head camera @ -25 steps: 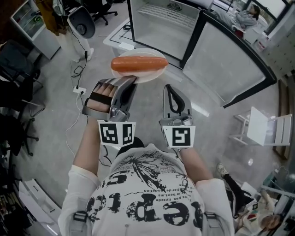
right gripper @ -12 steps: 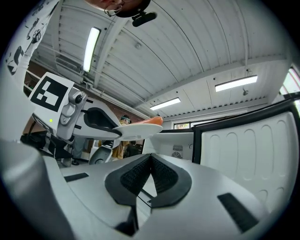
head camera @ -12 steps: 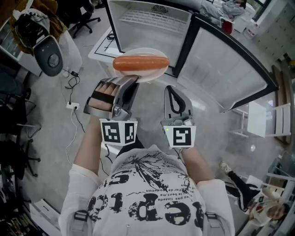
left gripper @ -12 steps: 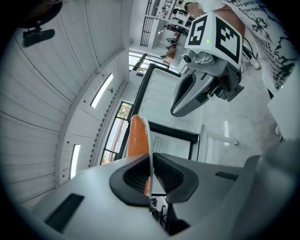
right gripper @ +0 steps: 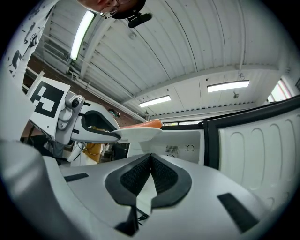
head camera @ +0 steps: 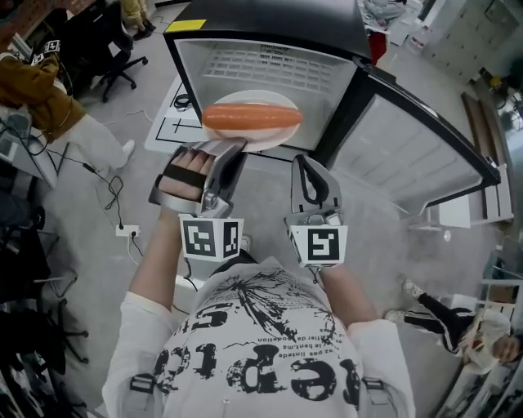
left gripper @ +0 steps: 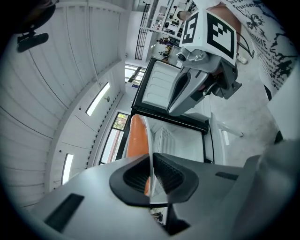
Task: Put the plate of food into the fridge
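Pinching the near rim of the white plate [head camera: 279, 140], the left gripper [head camera: 233, 147] holds it level, a sausage [head camera: 252, 116] on top, just in front of the open fridge [head camera: 270, 67]. The right gripper [head camera: 310, 166] hangs beside it, jaws together and empty. The fridge door [head camera: 409, 135] is open, but the plate is not yet inside on a shelf.

— Could any writing be read?

— Hardly. The T-shirt [head camera: 261, 359] carried big black lettering, but from above it looked too warped to read with any certainty.

— Anything else?

— The left gripper [head camera: 232, 148] and right gripper [head camera: 304, 161] bore only black-and-white square patterns, no words. A yellow label [head camera: 188, 25] on the fridge [head camera: 278, 20] was too small to read.
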{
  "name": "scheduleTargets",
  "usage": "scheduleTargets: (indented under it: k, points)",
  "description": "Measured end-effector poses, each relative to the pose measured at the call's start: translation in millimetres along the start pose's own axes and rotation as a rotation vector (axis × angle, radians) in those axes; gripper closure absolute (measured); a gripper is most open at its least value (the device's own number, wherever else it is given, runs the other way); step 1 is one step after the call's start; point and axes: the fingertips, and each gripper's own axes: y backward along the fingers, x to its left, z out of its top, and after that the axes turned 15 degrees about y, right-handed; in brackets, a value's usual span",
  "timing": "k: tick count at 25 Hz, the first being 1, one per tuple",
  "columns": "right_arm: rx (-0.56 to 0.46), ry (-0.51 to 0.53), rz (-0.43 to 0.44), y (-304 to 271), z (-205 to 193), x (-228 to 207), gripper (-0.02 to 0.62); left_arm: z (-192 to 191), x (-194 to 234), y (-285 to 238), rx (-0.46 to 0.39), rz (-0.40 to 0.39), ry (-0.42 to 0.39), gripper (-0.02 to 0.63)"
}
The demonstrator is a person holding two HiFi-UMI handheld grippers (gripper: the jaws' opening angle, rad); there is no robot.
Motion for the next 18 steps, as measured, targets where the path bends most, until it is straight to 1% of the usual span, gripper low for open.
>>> scheduleTargets:
  k: [3,7,10,14,18]
  points:
    - [0.017,0.006,-0.04,-34,1,4,0.594,-20,17,-19,-0.041,-0.023,-0.024,0.581]
    - [0.049,0.011,-0.099,-66,-4,8,0.594,-41,28,-43,-0.109,-0.062,-0.031,0.58]
    - [0.066,0.015,-0.132,-88,-8,11,0.594,-58,38,-59,-0.134,-0.081,-0.042,0.578]
    - [0.102,0.011,-0.186,-109,-19,9,0.594,-73,45,-79,-0.177,-0.116,-0.058,0.578]
    - [0.14,0.008,-0.218,-122,-28,7,0.594,-85,48,-96,-0.188,-0.134,-0.067,0.578]
